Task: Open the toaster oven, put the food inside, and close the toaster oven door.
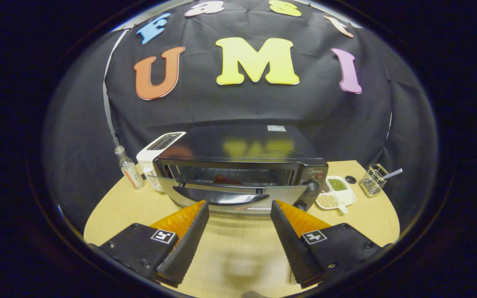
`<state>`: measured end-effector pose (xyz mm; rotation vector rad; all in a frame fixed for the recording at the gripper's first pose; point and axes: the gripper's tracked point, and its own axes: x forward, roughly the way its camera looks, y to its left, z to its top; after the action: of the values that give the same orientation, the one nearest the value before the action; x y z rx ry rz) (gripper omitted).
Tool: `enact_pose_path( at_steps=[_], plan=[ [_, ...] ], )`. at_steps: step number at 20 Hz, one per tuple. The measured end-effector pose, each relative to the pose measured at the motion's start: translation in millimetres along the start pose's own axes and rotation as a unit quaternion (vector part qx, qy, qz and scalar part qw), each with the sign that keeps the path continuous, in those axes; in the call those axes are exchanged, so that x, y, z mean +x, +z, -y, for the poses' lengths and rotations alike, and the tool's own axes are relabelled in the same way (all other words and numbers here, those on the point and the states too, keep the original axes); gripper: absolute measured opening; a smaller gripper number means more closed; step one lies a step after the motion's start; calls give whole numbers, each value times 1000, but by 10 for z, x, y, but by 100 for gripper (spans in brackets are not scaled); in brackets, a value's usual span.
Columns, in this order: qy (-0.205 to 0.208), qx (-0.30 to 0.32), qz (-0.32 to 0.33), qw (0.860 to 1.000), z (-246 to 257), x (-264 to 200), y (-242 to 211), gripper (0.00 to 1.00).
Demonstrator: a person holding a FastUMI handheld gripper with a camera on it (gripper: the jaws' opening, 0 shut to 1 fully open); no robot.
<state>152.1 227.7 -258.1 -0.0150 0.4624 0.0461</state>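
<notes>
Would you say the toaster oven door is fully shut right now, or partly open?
Partly open: the toaster oven door tilts outward from the top, leaving a gap showing the rack and something reddish inside. The tool is open, just short of the handle.

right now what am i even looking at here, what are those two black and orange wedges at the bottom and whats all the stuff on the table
The picture comes from a fisheye camera riding on a hand-held grasping tool, looking forward along its two fingers. Those wedges are the fingers: they stand apart with nothing between them, so the tool is open and holds nothing.

Just ahead of them, on a light wooden table, sits a black toaster oven. Its door is tilted partly open, and something reddish, likely the food, lies on the rack inside.

Beside the oven on one side are a white pop-up toaster and a small clear bottle. On the other side are a white divided dish of dried grains or beans and a wire basket.
</notes>
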Motion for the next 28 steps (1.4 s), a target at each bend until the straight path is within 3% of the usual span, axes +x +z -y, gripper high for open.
enact_pose_path(
  at_steps=[9, 15, 21, 28],
  plan=[
    [-3, -8, 16, 1000, 42, -387, 128, 96],
    [-8, -22, 81, 996, 200, -1128, 728, 96],
    [-23, -2, 152, 988, 672, -1945, 1476, 99],
    [-45, 12, 197, 979, 1112, -2510, 1796, 99]
  ],
)
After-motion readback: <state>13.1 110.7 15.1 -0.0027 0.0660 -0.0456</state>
